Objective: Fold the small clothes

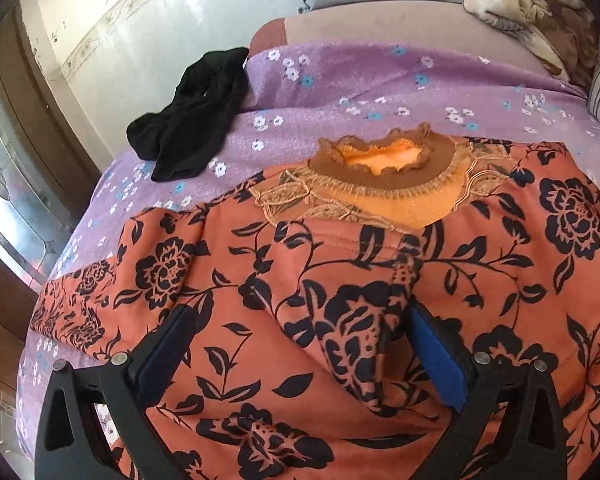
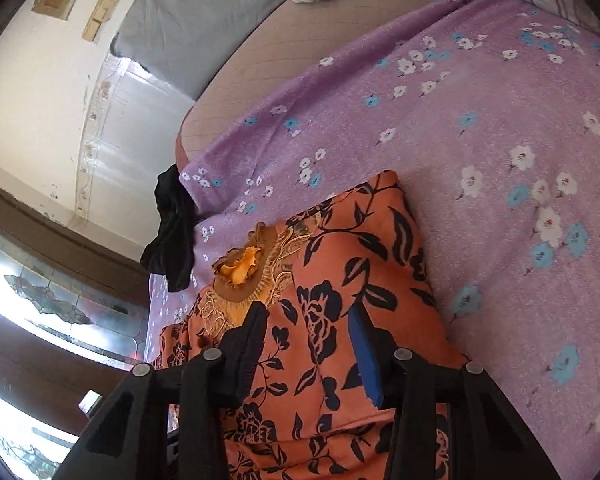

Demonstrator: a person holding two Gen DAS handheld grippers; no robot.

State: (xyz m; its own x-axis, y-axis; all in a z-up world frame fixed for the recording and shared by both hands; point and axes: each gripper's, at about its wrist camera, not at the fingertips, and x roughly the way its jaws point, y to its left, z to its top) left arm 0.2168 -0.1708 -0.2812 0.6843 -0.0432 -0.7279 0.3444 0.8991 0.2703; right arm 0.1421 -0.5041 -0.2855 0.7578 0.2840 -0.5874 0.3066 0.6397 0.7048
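An orange top with a black flower print (image 1: 260, 264) lies flat on the purple flowered bedsheet (image 1: 340, 76), its brown frilled collar (image 1: 384, 160) pointing away. My left gripper (image 1: 296, 320) is open just above the top's middle, where a raised fold of cloth (image 1: 360, 320) stands between the fingers beside the right blue pad (image 1: 440, 356). In the right wrist view the same top (image 2: 340, 264) shows with its collar (image 2: 240, 268) at left. My right gripper (image 2: 308, 320) is open over the top's right part, jaws spread wide.
A crumpled black garment (image 1: 196, 116) lies at the bed's left edge, past the top; it also shows in the right wrist view (image 2: 172, 232). A rumpled blanket (image 1: 520, 4) sits far right at the head of the bed. A wall and a glass door (image 1: 16, 184) stand to the left.
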